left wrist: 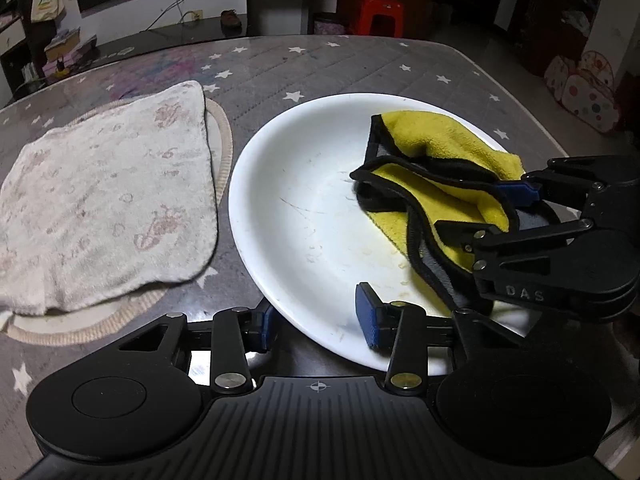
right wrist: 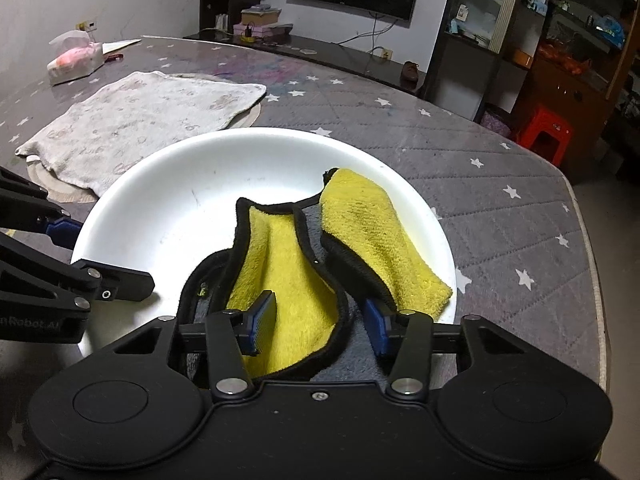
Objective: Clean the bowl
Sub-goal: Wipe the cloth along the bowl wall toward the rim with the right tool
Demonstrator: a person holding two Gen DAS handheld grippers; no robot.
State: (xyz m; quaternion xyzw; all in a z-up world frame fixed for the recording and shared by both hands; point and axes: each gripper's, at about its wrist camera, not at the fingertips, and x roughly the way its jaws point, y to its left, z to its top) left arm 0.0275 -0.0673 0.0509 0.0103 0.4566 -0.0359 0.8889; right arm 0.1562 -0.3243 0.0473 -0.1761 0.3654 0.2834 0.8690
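two sets of fingers work one shallow white round bowl (left wrist: 304, 200) on the table: the left fingers (left wrist: 320, 320) straddle its near rim, not visibly clamped, while the right fingers (right wrist: 318, 322) flank a bunched yellow black-edged microfibre cloth (right wrist: 360, 232) — loosely, pads apart — lying inside, long axis running away from them.

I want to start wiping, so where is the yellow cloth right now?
The yellow cloth lies crumpled inside the white bowl, on its right half in both wrist views, between the right gripper fingers; the pale towel lies left of the bowl.
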